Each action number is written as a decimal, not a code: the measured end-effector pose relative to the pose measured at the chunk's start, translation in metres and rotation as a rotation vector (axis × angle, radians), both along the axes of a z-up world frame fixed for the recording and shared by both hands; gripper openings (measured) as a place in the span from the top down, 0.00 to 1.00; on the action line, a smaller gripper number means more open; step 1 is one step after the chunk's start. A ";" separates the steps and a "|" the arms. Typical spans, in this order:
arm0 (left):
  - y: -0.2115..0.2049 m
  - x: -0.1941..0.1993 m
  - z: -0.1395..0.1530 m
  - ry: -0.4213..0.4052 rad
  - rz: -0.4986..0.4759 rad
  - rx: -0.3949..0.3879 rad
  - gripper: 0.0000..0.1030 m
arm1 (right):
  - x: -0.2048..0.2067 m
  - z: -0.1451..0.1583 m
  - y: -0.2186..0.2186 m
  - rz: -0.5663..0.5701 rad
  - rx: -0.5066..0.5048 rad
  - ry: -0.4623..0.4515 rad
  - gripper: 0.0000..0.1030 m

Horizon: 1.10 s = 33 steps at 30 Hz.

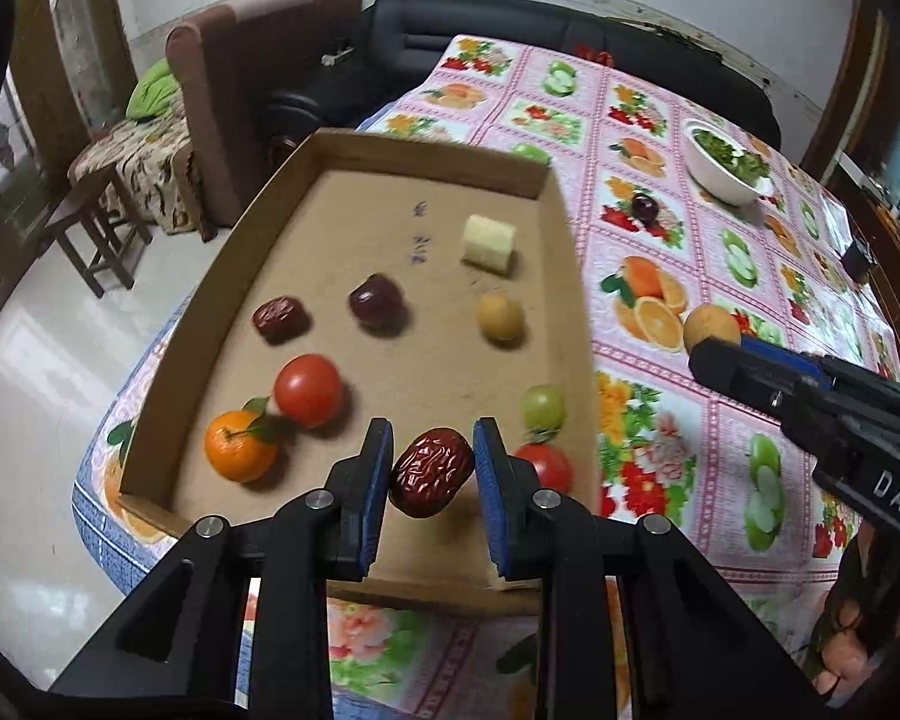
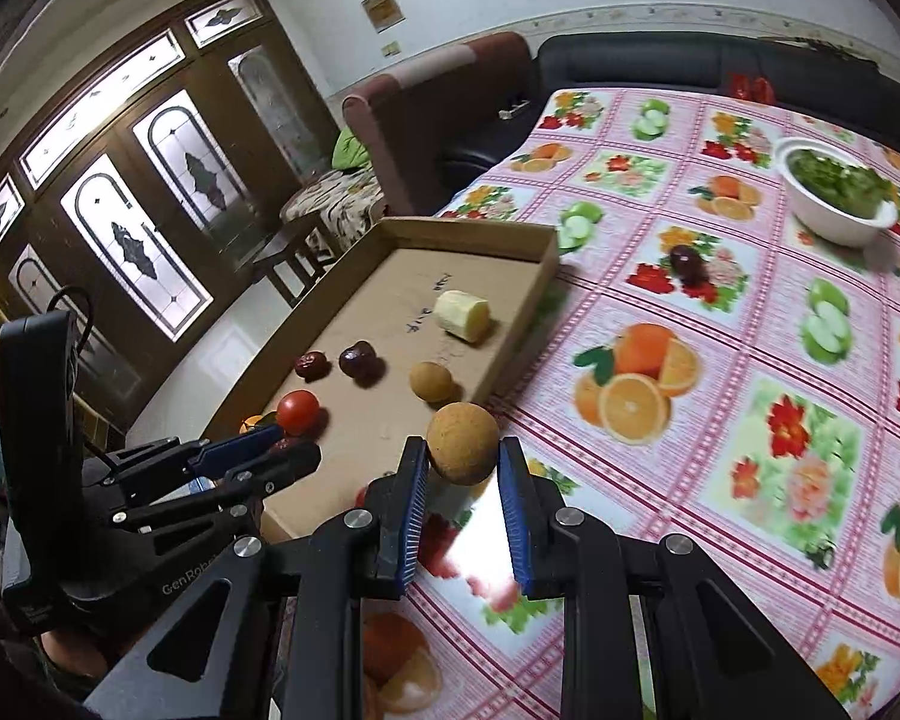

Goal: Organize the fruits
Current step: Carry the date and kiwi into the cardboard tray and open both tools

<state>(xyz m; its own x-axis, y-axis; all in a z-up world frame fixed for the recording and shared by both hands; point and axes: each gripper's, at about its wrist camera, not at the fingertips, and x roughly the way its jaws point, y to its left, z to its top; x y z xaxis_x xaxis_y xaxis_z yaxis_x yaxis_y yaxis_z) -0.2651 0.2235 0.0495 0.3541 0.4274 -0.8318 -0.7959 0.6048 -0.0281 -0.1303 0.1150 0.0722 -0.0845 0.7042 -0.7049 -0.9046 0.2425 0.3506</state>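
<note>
I see a table (image 2: 720,420) under a glossy pink fruit-print cloth, a dark sofa (image 2: 660,69) behind it. My left gripper (image 1: 432,471) pinches a wrinkled red date (image 1: 431,473) above the shallow cardboard tray (image 1: 390,147). My right gripper's (image 2: 463,453) fingers pinch a round, rough tan fruit (image 2: 463,443) beside the tray's edge.

"DAS" on the right tool (image 1: 717,360) — "GenRobo" on the left tool (image 2: 285,444).

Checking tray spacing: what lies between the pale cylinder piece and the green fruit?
One tan round fruit sits between the pale cylinder piece and green fruit, seen in the left wrist view.
</note>
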 end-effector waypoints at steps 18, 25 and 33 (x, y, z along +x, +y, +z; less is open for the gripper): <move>0.016 -0.011 -0.017 0.017 0.039 -0.064 0.75 | -0.032 -0.020 0.073 0.130 -0.039 0.063 0.77; 0.023 -0.011 -0.029 0.036 0.052 -0.088 0.75 | -0.045 -0.047 0.104 0.175 -0.116 0.064 0.77; 0.027 -0.009 -0.037 0.055 0.057 -0.097 0.75 | -0.048 -0.059 0.113 0.179 -0.151 0.026 0.76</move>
